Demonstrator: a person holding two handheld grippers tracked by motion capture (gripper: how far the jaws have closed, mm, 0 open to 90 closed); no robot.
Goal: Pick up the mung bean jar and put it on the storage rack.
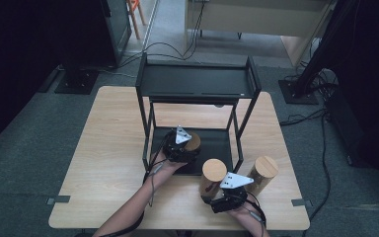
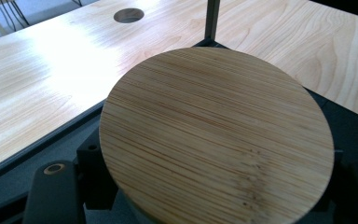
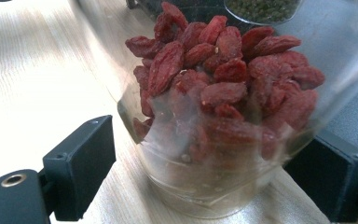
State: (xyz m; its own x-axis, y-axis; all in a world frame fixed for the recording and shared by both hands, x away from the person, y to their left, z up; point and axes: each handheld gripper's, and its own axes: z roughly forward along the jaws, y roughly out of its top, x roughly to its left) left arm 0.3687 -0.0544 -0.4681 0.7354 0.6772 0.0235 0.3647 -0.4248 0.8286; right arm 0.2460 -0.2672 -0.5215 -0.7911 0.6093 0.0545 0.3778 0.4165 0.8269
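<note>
At centre frame, the left gripper [image 1: 181, 146] is clamped on a bamboo-lidded jar [image 1: 193, 142]. Lower right, a jar of red berries [image 3: 219, 116] is flanked, untouched, by the right gripper's [image 1: 227, 193] parted jaws.

Both forearms are bare, no sleeves. Each hand carries a black gripper, the left gripper [image 1: 180, 148] and the right gripper [image 1: 216, 193], topped with a grey three-cornered plate and trailing a thin dark cable. The jaws are blocky black plastic with round brass-ringed screw holes.
</note>
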